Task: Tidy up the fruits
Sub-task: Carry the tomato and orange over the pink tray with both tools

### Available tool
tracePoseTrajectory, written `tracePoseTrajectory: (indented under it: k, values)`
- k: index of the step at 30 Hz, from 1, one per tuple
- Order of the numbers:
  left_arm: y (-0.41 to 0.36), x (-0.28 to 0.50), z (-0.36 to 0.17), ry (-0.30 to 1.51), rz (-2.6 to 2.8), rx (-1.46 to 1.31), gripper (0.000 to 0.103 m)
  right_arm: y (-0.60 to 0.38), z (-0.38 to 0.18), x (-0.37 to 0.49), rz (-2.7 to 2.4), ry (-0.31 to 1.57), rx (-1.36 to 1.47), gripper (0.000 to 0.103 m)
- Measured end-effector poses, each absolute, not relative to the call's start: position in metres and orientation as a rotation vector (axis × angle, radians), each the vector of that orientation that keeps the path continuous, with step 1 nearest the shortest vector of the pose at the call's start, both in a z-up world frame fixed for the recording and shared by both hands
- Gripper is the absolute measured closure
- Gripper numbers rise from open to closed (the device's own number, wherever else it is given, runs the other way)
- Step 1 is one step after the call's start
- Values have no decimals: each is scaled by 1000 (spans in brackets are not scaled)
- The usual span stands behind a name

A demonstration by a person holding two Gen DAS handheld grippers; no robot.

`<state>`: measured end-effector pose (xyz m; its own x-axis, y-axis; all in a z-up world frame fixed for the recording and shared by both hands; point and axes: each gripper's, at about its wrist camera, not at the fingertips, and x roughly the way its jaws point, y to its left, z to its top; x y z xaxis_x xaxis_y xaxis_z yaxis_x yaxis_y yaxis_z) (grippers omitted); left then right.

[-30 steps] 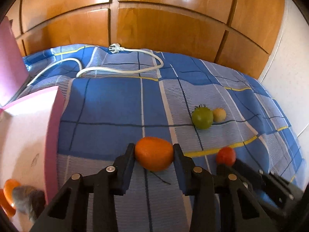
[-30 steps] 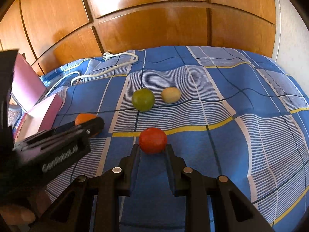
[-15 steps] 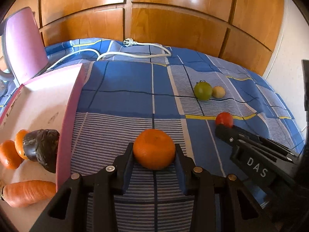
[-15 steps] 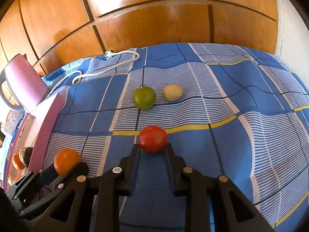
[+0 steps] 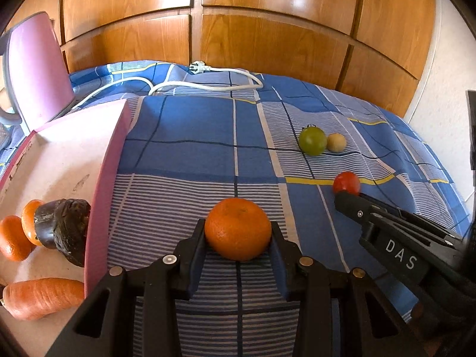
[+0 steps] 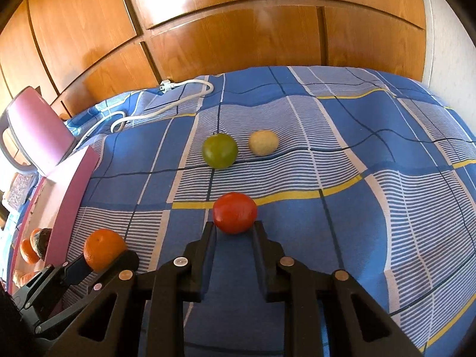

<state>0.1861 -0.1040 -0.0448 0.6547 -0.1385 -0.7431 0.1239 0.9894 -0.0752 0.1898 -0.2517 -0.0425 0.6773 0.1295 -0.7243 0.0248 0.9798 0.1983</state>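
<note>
My left gripper (image 5: 238,235) is shut on an orange mandarin (image 5: 238,228) and holds it above the blue checked cloth, just right of the pink box (image 5: 101,196). The mandarin also shows in the right wrist view (image 6: 102,249). My right gripper (image 6: 233,226) is shut on a red tomato (image 6: 235,212), which shows in the left wrist view (image 5: 346,182) at the tip of the right gripper. A green tomato (image 6: 219,150) and a small beige fruit (image 6: 263,142) lie on the cloth further back.
The pink box holds mandarins (image 5: 13,239), a dark avocado (image 5: 67,232) and a carrot (image 5: 41,297). Its open pink lid (image 5: 35,68) stands at the back left. A white power cable (image 5: 205,84) lies along the far edge before wooden panelling (image 5: 267,29).
My left gripper has lifted and drawn back with the mandarin, bringing the box's contents into view. The right gripper keeps hold of the red tomato, nearly unmoved.
</note>
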Motion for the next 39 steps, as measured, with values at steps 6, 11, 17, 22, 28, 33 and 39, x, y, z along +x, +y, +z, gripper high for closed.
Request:
tracePoseTrajectory:
  k: [6, 11, 17, 22, 28, 33, 39]
  values:
    - [-104, 175, -39, 846, -153, -8, 65, -252, -40, 185, 53, 814, 193, 85]
    - [-105, 160, -26, 817, -156, -6, 65, -244, -38, 178, 56, 810, 146, 85]
    - [-97, 139, -3, 766, -146, -14, 65, -238, -36, 168, 64, 798, 111, 89]
    - [-84, 124, 12, 735, -121, -31, 65, -232, -33, 161, 71, 791, 91, 92]
    - [-68, 107, 22, 706, -91, -45, 65, -226, -30, 153, 88, 780, 78, 93]
    - [-55, 96, 26, 694, -79, -56, 65, -225, -22, 138, 124, 757, 104, 95]
    - [-39, 86, 24, 693, -60, -78, 65, -225, -7, 112, 153, 726, 141, 95]
